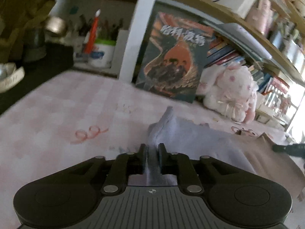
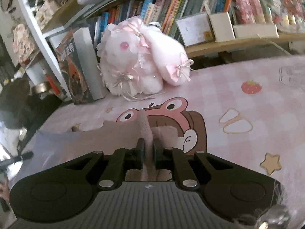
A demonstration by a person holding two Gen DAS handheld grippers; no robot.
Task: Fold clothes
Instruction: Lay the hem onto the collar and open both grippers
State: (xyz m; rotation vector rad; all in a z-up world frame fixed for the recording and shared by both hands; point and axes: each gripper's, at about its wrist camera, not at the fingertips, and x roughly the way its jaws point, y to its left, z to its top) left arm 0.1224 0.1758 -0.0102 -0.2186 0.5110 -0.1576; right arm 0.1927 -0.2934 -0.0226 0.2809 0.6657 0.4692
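Over the tablecloth (image 2: 247,95), left gripper (image 1: 152,148) and right gripper (image 2: 148,145) pinch garment (image 1: 190,139) folds, blurred

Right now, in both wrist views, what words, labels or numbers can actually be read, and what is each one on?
"哈利·波特", blurred and only probably that, on the cover of the large book leaning against the shelf upright.
Same title on that book in the right wrist view: too blurred to read.
Spines of the shelved books: too small and blurred.
White band at the left edge: lettering illegible.
White cup: blue print illegible.
Pink tablecloth: cartoon pictures only, no text.
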